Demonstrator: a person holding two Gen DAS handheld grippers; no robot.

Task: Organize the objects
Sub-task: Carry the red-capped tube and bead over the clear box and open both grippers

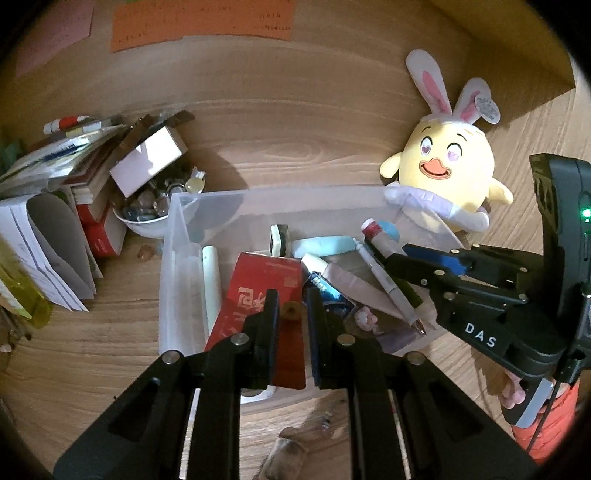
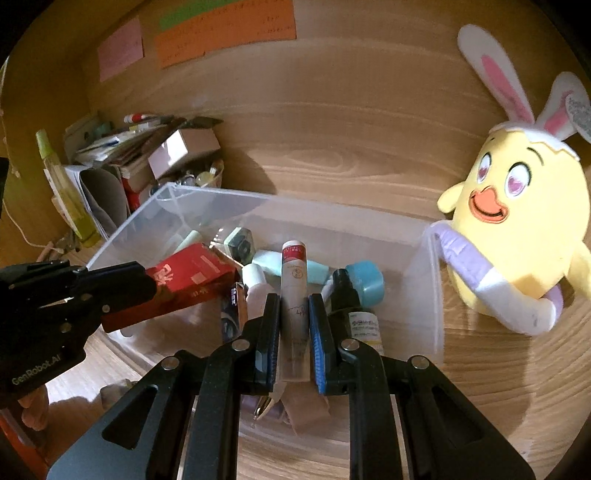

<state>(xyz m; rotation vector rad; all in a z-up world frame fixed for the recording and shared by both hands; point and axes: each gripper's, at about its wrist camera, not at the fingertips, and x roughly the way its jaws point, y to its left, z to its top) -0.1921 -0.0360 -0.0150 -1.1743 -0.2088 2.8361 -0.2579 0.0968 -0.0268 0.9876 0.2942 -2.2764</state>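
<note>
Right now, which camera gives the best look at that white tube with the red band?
The right wrist view: the white tube stands centred and upright between the right gripper fingers, its red band facing the lens. The left wrist view shows the same tube only from the side, with its lower part hidden by the gripper, over the clear bin.

plush chick (image 1: 447, 173) | wall notes (image 1: 201, 18) | book stack (image 1: 88, 177)

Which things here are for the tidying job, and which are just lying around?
For the job:
left gripper, holding the red packet
right gripper, holding the white tube
clear bin

Just lying around:
chick plush
stack of books
bowl of bits
</note>
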